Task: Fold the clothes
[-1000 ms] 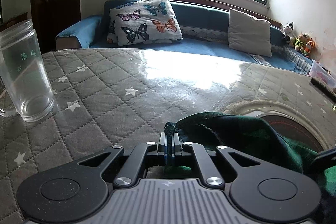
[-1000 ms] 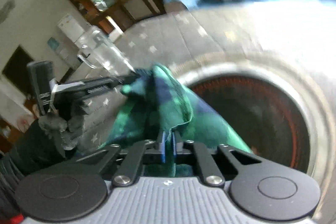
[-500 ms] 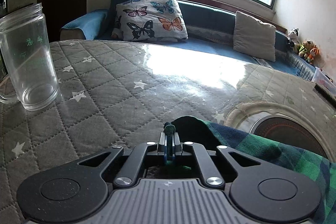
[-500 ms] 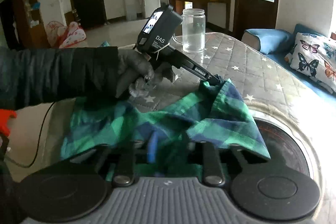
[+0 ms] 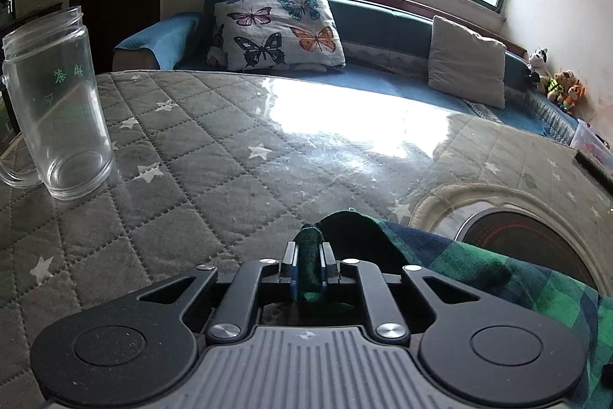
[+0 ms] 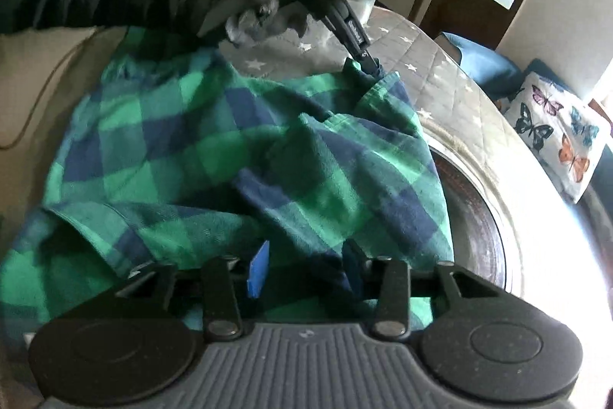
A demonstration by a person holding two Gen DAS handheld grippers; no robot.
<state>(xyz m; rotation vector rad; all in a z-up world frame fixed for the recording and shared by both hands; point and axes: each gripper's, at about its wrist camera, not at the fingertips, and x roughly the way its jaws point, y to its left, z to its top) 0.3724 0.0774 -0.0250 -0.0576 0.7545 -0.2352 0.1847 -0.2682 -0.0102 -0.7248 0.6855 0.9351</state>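
- While the plaid garment (image 6: 245,156) lies loosely bunched on the quilted table cover (image 5: 199,156), one corner over the round inset (image 5: 525,240) in the table, it is not yet flat; folding looks barely begun.
- Risk: the left gripper (image 5: 308,261) pinches only a thin rolled corner of cloth. A pull away from the right side could slide that corner out, and the spread would be lost.
- Risk: the right gripper (image 6: 306,267) has cloth heaped between and over its fingers. If it closes here it may catch several layers at once, and the fold would come out crooked.
- Risk: a glass jar (image 5: 53,110) stands on the cover, apart from the garment on the far left. A wide sweep of the left hand (image 6: 253,10), or dragged fabric, could tip it.
- Risk: part of the garment hangs toward the near table edge; released carelessly, its weight may pull it off.
- Left gripper: jaws nearly closed, just eased a little, the dark green corner still between the pads and held up off the cover.
- Right gripper: jaws part open, lately narrowing; plaid cloth lies between them, but the pads do not appear to press it, so I judge nothing gripped.
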